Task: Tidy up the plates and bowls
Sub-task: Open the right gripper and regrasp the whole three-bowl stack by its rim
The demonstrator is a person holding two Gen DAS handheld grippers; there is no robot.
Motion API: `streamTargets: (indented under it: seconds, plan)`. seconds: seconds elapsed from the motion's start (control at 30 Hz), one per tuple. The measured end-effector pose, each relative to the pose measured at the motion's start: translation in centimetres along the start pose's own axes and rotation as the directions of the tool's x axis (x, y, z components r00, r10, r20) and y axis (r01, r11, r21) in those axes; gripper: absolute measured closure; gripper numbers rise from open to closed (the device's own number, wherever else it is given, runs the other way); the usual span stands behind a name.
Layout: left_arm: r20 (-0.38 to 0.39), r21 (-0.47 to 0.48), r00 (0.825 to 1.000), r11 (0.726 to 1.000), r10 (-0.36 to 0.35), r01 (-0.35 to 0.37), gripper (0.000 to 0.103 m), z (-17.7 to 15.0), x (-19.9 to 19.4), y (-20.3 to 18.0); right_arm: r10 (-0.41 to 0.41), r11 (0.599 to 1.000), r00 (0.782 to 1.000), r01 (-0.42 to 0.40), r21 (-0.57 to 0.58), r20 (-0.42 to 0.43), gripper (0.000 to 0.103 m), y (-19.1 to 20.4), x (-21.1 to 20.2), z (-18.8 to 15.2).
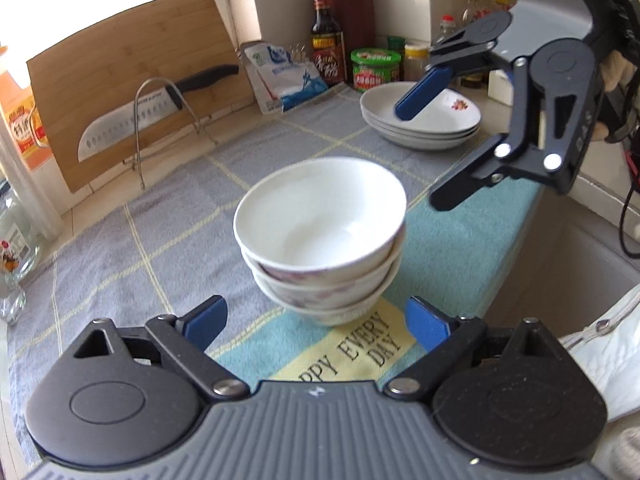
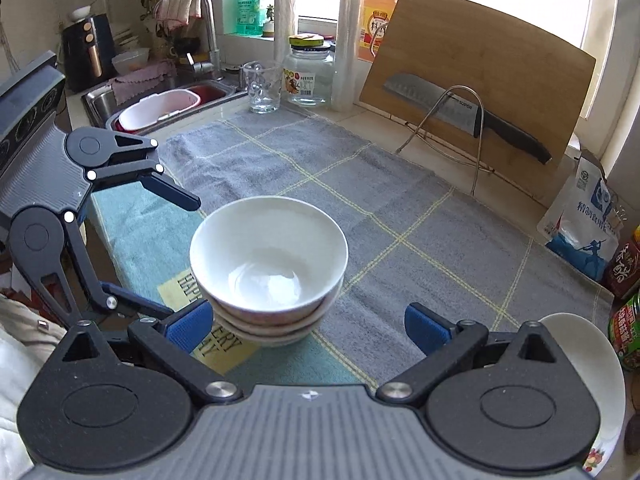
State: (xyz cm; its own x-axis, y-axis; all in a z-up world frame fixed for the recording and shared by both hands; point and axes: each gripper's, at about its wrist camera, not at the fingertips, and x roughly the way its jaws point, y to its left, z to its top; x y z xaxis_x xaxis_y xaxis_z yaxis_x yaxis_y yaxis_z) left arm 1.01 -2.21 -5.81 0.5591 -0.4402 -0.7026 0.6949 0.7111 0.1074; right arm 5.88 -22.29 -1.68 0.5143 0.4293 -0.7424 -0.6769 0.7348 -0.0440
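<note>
A stack of three white bowls (image 1: 320, 236) stands on the grey towel (image 1: 160, 224) near the counter's front edge; it also shows in the right wrist view (image 2: 268, 268). A stack of white plates (image 1: 432, 120) sits at the far right, its rim showing in the right wrist view (image 2: 600, 360). My left gripper (image 1: 316, 324) is open and empty, just short of the bowls. My right gripper (image 2: 308, 326) is open and empty, close to the bowls from the other side. In the left wrist view the right gripper (image 1: 420, 156) hangs open above the plates.
A bamboo cutting board (image 2: 480, 76) and a knife (image 2: 460, 116) on a wire rack stand behind the towel. Sauce bottles and jars (image 1: 356, 56), a salt bag (image 1: 284, 76), a glass (image 2: 262, 86), a jar (image 2: 308, 72) and the sink (image 2: 160, 104) ring the counter.
</note>
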Motion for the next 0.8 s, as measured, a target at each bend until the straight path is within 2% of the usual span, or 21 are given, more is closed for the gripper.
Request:
streamTargets:
  seconds: [0.13,0.37,0.8]
  plan:
    - [-0.025,-0.023,1.000,1.000,-0.015,0.015,0.008,-0.3,1.1,1.0,-0.012,0.998,0.998,0.009,-0.057,-0.055,0.000,0.5,1.0,-1.0]
    - [-0.035,0.020,0.996,0.996,-0.081,0.082,0.008,-0.3,3.2,2.6,-0.123,0.975,0.983,0.094,-0.200,-0.137,0.000,3.1,4.9,-2.3]
    - [-0.033,0.152,0.969,0.958,-0.243,0.245,0.009,-0.1,5.7,4.6,-0.069,0.990,0.975,0.039,-0.138,-0.213,0.000,2.9,9.2,-0.2]
